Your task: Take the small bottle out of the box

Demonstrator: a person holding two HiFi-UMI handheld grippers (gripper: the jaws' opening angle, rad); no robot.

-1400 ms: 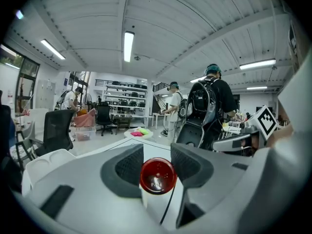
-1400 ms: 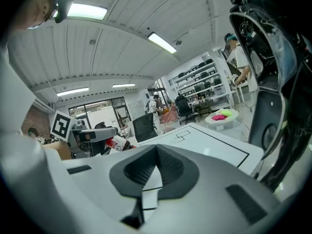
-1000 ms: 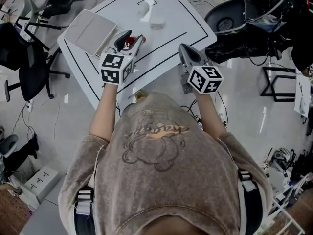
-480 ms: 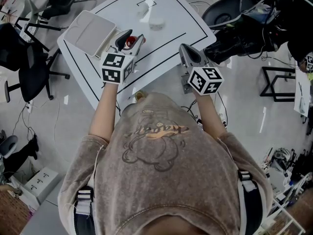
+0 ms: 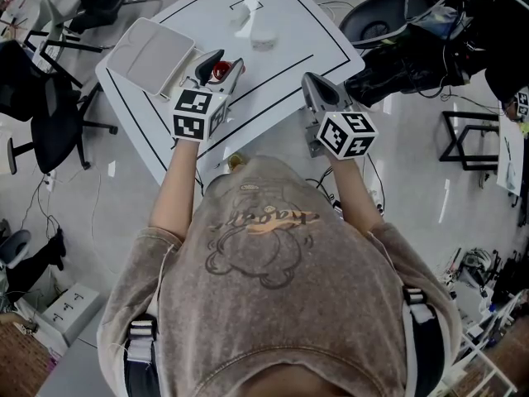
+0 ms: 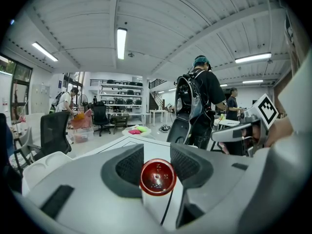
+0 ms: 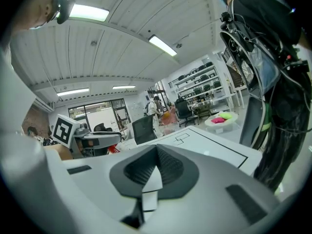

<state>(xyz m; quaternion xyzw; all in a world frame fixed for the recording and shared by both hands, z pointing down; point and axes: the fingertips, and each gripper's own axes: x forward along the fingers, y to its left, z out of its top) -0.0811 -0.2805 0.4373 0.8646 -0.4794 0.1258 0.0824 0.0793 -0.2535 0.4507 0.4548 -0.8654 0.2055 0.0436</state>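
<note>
The small bottle [image 5: 218,72] shows its round red cap [image 6: 157,177] between the two dark pads of my left gripper [image 5: 221,64], which is shut on it. It hangs above the white table [image 5: 289,56], just right of the open white box [image 5: 153,52] at the table's left corner. The bottle's body is hidden behind the jaws. My right gripper [image 5: 311,83] hovers over the table's near right edge, and in the right gripper view [image 7: 155,165] its pads meet with nothing between them.
A small white object [image 5: 263,36] lies on the far part of the table inside the black lines. A person with a dark backpack [image 6: 197,99] stands beyond the table's right side. Black office chairs [image 5: 50,114] stand to the left.
Neither gripper has moved, and the bottle stays in the left jaws. Only the dark figure and gear at the upper right have shifted a little.
</note>
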